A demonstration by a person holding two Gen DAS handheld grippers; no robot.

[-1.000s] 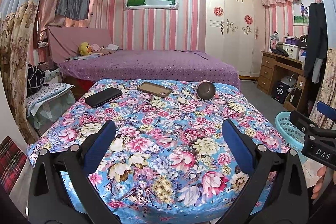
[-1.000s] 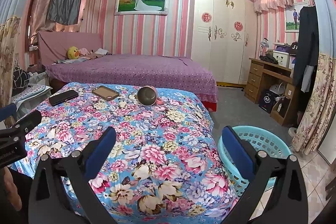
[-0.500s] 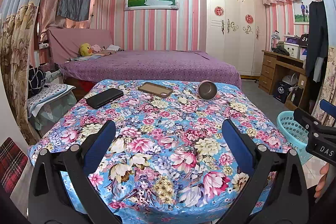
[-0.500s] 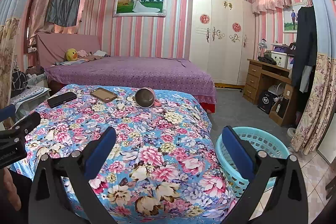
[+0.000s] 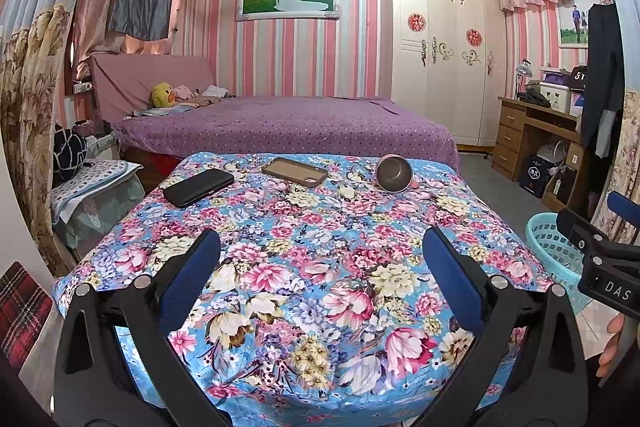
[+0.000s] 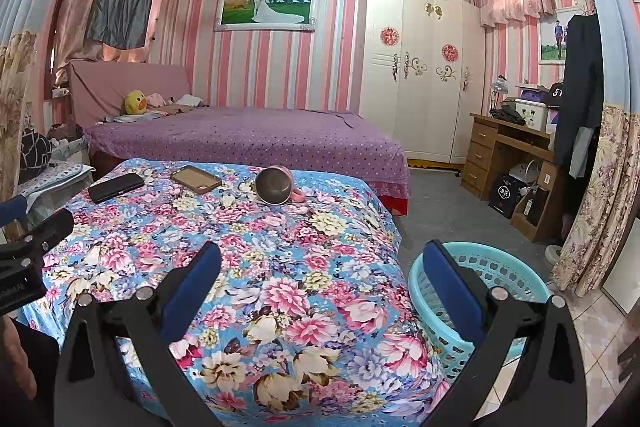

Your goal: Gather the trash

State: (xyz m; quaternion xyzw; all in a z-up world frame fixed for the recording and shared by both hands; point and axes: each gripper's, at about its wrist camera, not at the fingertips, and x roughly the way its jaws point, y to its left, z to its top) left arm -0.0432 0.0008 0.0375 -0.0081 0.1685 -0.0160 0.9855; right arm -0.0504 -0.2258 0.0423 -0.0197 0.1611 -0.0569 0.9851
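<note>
Grippers first, since they're closest: the left gripper (image 5: 320,263) has its blue pads spread wide with nothing between them, hovering over the near edge of the flowery tablecloth (image 5: 304,267). Same deal with the right gripper (image 6: 320,267), fingers wide apart and holding nothing, sitting over the near right corner of the table so its right finger overlaps the turquoise basket (image 6: 516,279) in the right wrist view. That basket stands on the floor just beside the table's right edge, and it also peeks in at the right of the left wrist view (image 5: 548,239).

Middle of the cloth is just flower print as far as I can see. Honestly the pattern is so busy that I can't tell whether any small scraps are lying on it.

Everything else is up along the far edge. Toward the far left corner there's a black phone (image 5: 198,187), then a brown phone case (image 5: 295,171) lying flat near the middle of that edge, and toward the far right a pink mug (image 5: 395,174) tipped on its side with its dark opening facing the cameras.

Past the table is a purple dotted bed (image 5: 280,127).
</note>
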